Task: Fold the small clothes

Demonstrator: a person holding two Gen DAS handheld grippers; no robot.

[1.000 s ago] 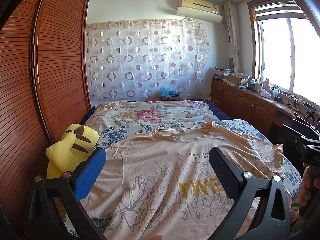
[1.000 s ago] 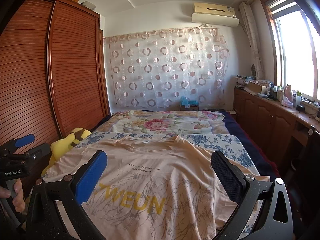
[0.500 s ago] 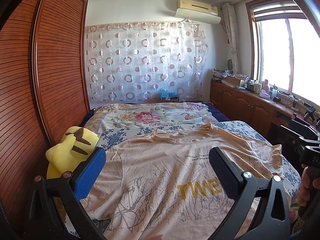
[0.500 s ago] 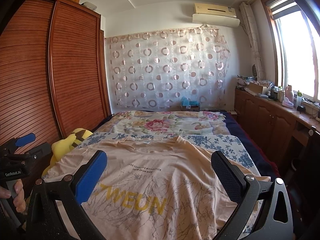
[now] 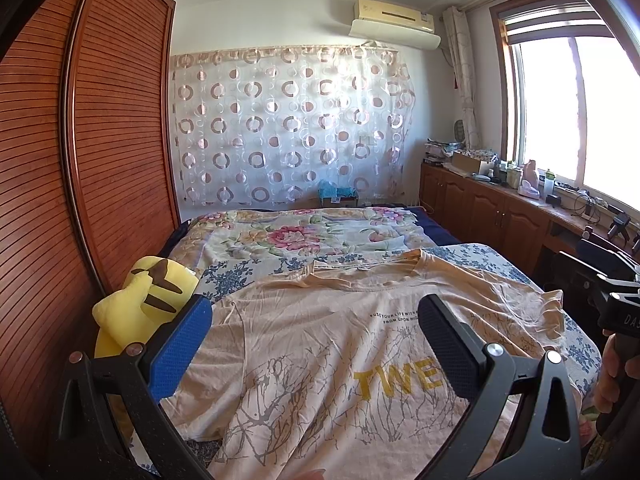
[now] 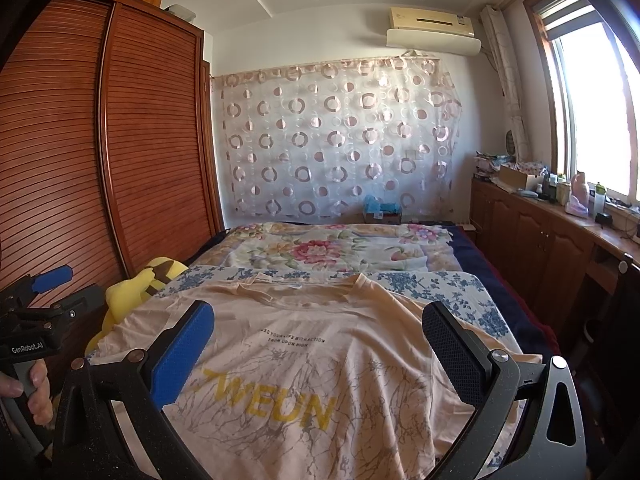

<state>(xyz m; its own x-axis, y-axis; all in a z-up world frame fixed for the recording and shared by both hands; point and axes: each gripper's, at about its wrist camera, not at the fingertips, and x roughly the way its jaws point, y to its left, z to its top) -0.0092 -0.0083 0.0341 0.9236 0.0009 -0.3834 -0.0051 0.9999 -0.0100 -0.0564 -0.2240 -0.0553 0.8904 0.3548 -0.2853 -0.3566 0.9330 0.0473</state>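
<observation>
A peach T-shirt (image 5: 320, 344) with yellow letters and grey branch print lies spread flat, front up, on the bed, collar at the far end; it also shows in the right wrist view (image 6: 320, 364). My left gripper (image 5: 314, 326) is open and empty, held above the shirt's left half. My right gripper (image 6: 318, 328) is open and empty, held above the shirt's chest. The left gripper also shows at the left edge of the right wrist view (image 6: 48, 300). The shirt's near hem is hidden below both views.
A yellow plush toy (image 5: 144, 304) sits at the bed's left edge against the wooden wardrobe (image 5: 80, 168). A floral quilt (image 5: 304, 236) covers the far bed. Wooden cabinets (image 5: 496, 216) with clutter run along the right under the window.
Both views tilted up slightly, so the shirt sits a little lower in frame. Both grippers stay open and the shirt has not moved.
</observation>
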